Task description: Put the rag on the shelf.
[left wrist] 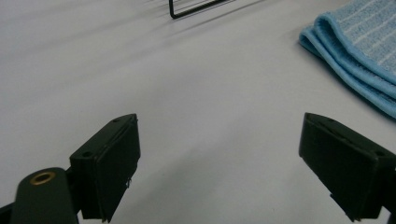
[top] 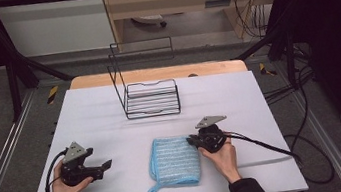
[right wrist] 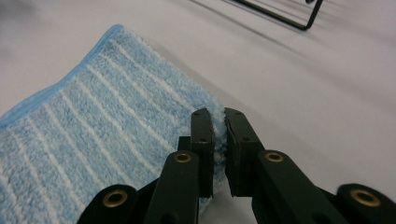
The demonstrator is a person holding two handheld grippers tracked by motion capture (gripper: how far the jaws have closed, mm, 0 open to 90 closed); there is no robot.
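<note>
A folded light-blue towel with white stripes point(top: 176, 160) lies on the white table near the front edge, with a small loop at its front left corner. My right gripper point(top: 191, 140) is at the towel's far right corner. In the right gripper view its jaws point(right wrist: 219, 122) are shut on the towel's point(right wrist: 93, 140) edge, with blue pile pinched between the pads. My left gripper point(top: 108, 162) rests low at the front left, apart from the towel. Its jaws stand wide open point(left wrist: 219, 140) over bare table, the towel's folded edge point(left wrist: 355, 51) off to the upper right.
A black wire rack point(top: 150, 92) stands at the middle back of the white table top point(top: 91, 122). The rack's corner point(left wrist: 196, 8) and its frame point(right wrist: 299, 18) appear in both gripper views. Cables trail off the table's right side point(top: 266, 145).
</note>
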